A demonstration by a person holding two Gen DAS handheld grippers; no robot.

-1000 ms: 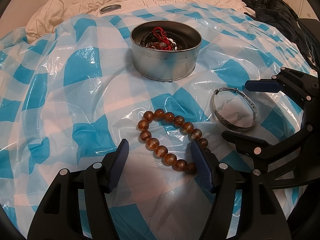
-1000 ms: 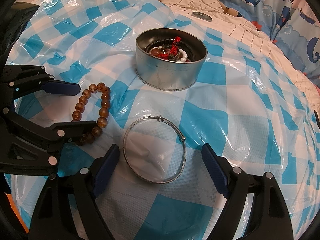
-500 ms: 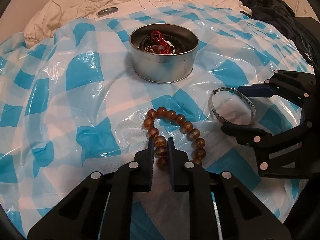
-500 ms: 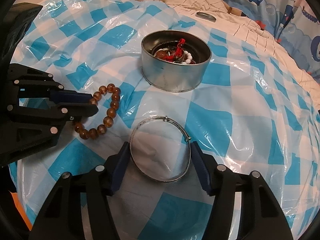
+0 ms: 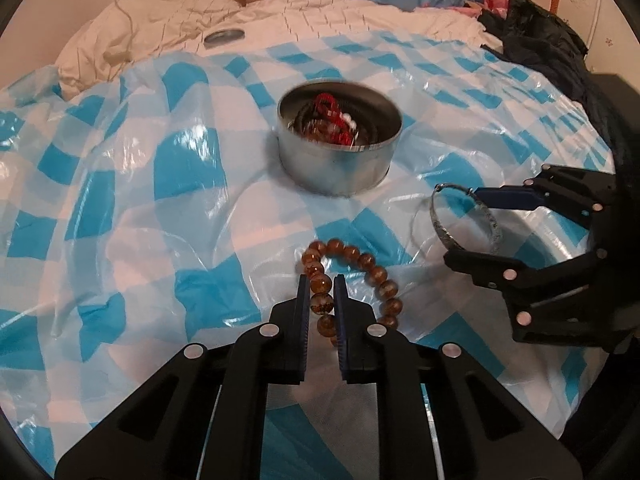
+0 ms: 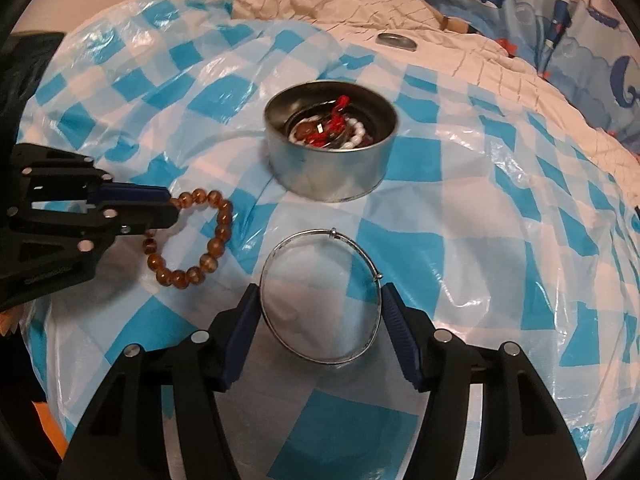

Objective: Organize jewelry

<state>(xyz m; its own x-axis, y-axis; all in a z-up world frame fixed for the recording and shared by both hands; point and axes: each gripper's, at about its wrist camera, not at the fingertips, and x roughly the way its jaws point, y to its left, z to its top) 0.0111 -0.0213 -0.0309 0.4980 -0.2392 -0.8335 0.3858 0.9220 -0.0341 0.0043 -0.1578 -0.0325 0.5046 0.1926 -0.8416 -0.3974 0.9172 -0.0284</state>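
Left wrist: left hand-held gripper [image 5: 322,300] pinches amber bead bracelet [image 5: 352,280]; right hand-held gripper [image 6: 320,320] apparently clamps silver bangle [image 6: 320,296].

Right claw [image 6: 320,312] clamps the silver bangle [image 6: 320,296] by its sides (tilted up off the checked sheet [image 6: 460,200]).

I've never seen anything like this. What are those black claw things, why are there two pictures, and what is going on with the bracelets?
The claws are hand-held two-finger grippers, one per hand, each carrying its own camera; hence two views. The left gripper is pinched shut on the amber bead bracelet. The right gripper grips the silver bangle across its width. Both bracelets are over a blue-checked plastic sheet on a bed. Behind stands a round metal tin already holding jewelry.
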